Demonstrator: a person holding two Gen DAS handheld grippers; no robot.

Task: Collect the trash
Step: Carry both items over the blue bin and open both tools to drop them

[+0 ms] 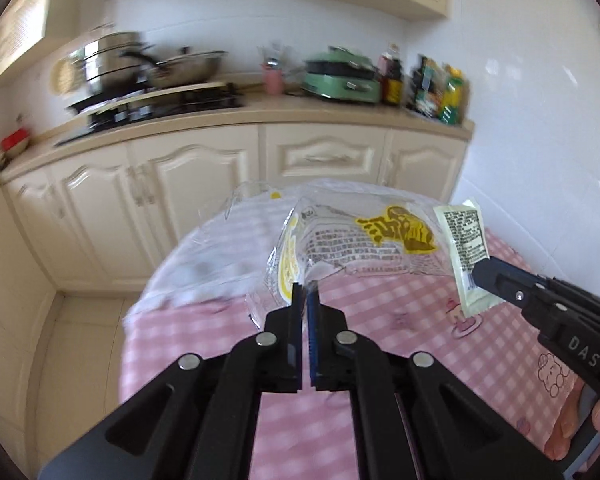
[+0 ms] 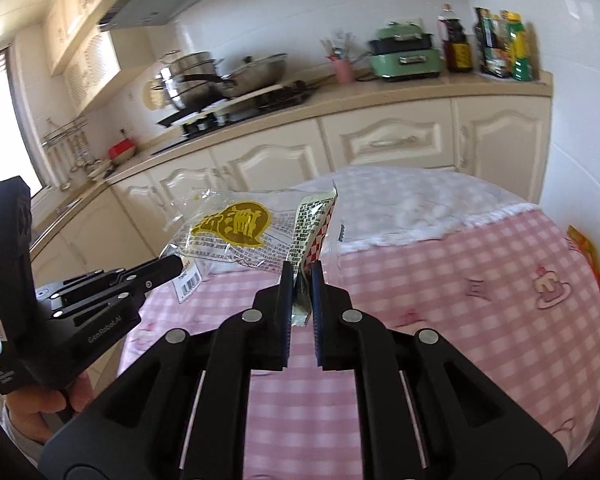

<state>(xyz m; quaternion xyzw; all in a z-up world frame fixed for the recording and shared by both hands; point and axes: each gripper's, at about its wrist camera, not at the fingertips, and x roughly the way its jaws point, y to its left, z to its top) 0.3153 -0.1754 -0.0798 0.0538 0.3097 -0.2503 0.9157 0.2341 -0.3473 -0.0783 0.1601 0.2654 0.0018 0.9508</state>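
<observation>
My left gripper [image 1: 306, 292] is shut on a corner of a clear plastic bag with a yellow logo [image 1: 364, 244] and holds it up above the pink checked table [image 1: 380, 320]. The bag also shows in the right wrist view [image 2: 228, 236], with the left gripper [image 2: 176, 266] at its lower left. My right gripper [image 2: 302, 276] is shut on a small printed sachet [image 2: 312, 228] with a red and white checked side, held upright. In the left wrist view the right gripper [image 1: 478, 270] pinches that pale sachet [image 1: 466, 244] to the right of the bag.
Cream kitchen cabinets [image 1: 204, 184] and a counter with a stove and pots [image 1: 152, 76], a green appliance [image 1: 340, 76] and bottles [image 1: 440, 88] stand beyond the table. A white cloth [image 2: 412, 208] covers the table's far part. An orange packet [image 2: 584, 252] lies at the right edge.
</observation>
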